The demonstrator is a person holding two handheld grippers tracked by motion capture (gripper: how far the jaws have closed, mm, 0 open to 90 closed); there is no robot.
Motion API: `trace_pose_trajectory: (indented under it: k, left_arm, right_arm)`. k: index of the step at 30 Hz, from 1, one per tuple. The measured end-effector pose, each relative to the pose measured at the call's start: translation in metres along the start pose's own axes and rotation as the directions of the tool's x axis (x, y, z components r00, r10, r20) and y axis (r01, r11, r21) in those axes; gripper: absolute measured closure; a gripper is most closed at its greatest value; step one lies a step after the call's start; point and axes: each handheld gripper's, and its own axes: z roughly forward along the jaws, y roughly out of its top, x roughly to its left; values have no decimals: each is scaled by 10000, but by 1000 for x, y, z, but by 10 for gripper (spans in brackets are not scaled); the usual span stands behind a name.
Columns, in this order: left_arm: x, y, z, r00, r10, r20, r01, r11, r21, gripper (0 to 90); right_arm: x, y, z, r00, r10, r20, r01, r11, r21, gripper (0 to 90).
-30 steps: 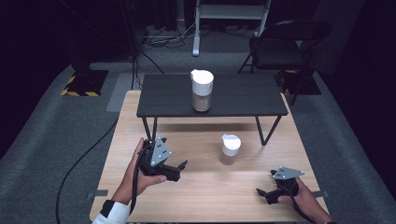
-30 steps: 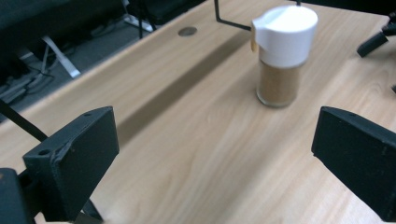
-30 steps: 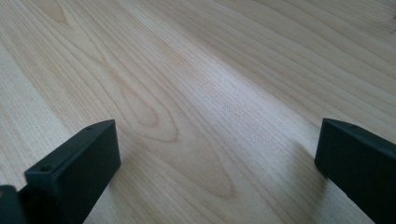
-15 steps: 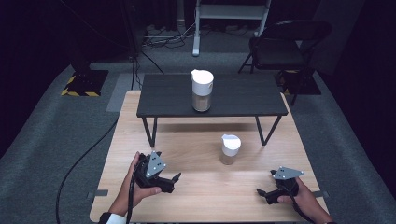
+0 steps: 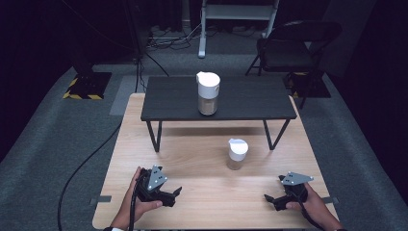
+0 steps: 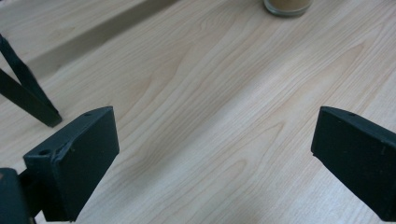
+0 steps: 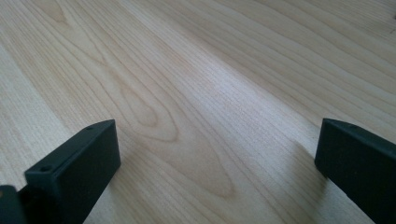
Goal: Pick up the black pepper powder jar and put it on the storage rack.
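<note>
Centrally, the wooden table (image 5: 202, 159) carries a black riser shelf (image 5: 250, 98) bearing a tall white-lidded jar (image 5: 208, 93), a smaller white-lidded jar (image 5: 236, 154) standing on the wood in front of it, and, near the front edge, the left gripper (image 5: 175, 192) and right gripper (image 5: 267, 198), both with jaws spread wide and empty.

Left gripper (image 5: 177, 192) now lower on the wooden table (image 5: 202, 159) and nearer the front edge than a second ago, drawn back toward the person. Forearm more withdrawn, less of it in the high view. Jaws wide apart, aimed across the boards toward the small jar (image 5: 236, 154).
</note>
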Motion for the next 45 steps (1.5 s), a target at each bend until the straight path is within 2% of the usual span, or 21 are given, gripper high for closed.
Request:
trace_pose_trajectory:
  k: [15,20,34,39,45]
  left_arm:
    - [5,-9,14,10000,-46,12,45,9969,783,10]
    - [7,-10,18,9999,-57,-164,74,9940,1096,11]
    - [7,-14,24,9997,71,-226,-32,9856,1691,12]
    - [8,-15,24,9998,-8,-206,42,9859,1670,10]
    - [14,-20,25,9993,-375,-39,376,9869,1570,6]
  right_arm:
    - [0,0,0,10000,0,-1,0,10000,-1,0]
    - [0,0,0,10000,2,-1,-2,10000,0,0]
    - [-1,1,1,10000,4,-23,-4,10000,-8,0]
    - [-1,1,1,10000,-6,-31,6,10000,-7,0]
    - [-1,1,1,10000,-12,-40,12,10000,-7,0]
